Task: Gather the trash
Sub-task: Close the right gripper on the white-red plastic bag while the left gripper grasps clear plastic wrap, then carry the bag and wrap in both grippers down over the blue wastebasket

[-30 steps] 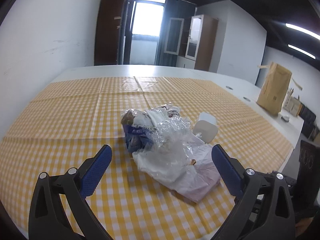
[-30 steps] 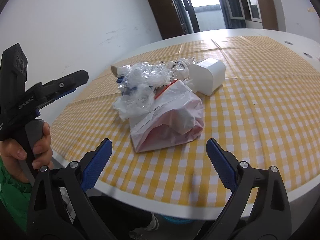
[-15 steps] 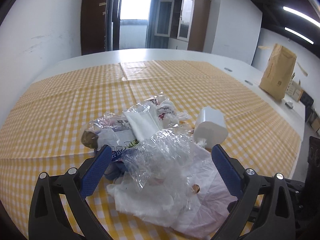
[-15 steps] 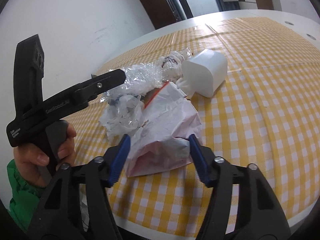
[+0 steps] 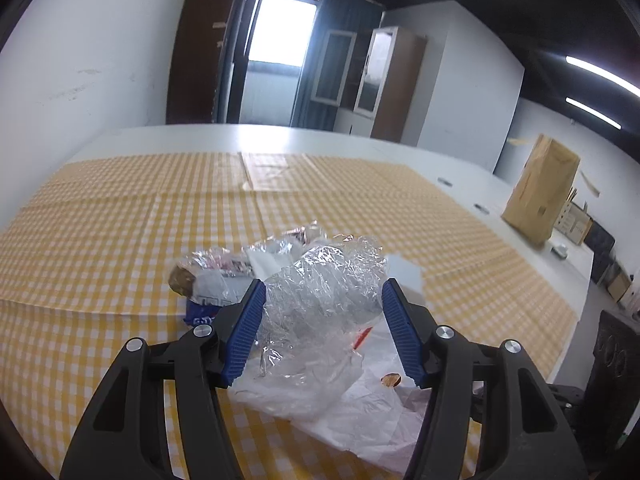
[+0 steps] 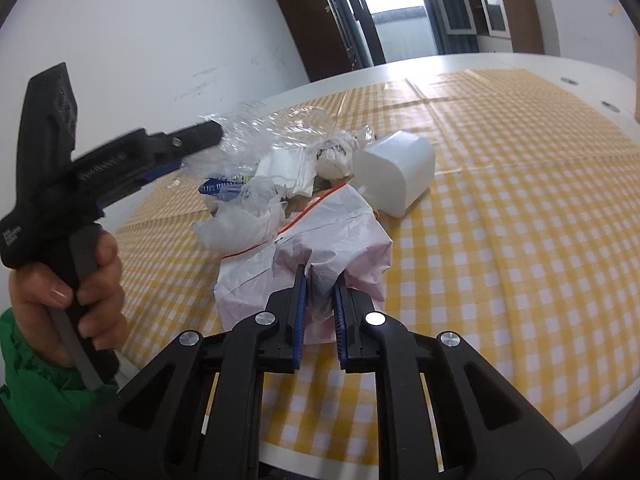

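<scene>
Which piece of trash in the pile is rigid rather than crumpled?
The white plastic container, lying on its side at the pile's far edge. The clear wrap and the white paper bag are soft and creased.

Daylight floods through a blown-out window [image 5: 280, 28], glaring off the table [image 5: 256, 140]. Ceiling strip lights [image 5: 604, 76] glow at right. Fisheye lenses bend and darken edges; the left gripper [image 6: 192, 140] smears with motion blur.

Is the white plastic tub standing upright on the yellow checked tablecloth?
No, the white plastic tub lies tipped on its side on the yellow checked tablecloth, beside the crumpled wrappers.
</scene>
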